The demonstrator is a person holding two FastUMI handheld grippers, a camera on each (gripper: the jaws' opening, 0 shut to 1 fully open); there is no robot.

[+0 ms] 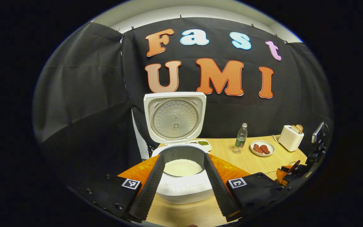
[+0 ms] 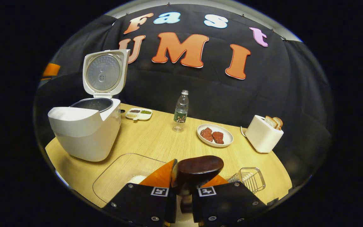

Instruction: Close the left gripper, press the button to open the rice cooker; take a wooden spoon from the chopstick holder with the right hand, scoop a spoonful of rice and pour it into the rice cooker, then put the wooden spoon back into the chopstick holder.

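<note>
Wooden spoon [image 2: 197, 170] is clamped by its handle in the right hand-held gripper [image 2: 183, 192], bowl raised between a clear rice container [image 2: 121, 176] and a wire chopstick holder [image 2: 249, 179]. Rice cooker [image 2: 85, 132] is seen lid-up at the surface's [image 2: 156, 138] left end, rice inside. Left hand-held gripper [image 1: 184, 186] is held apart, fingers framing the cooker.

Bottle [image 2: 181, 111], toaster [image 2: 262, 133], meat plate [image 2: 228, 137]
</note>
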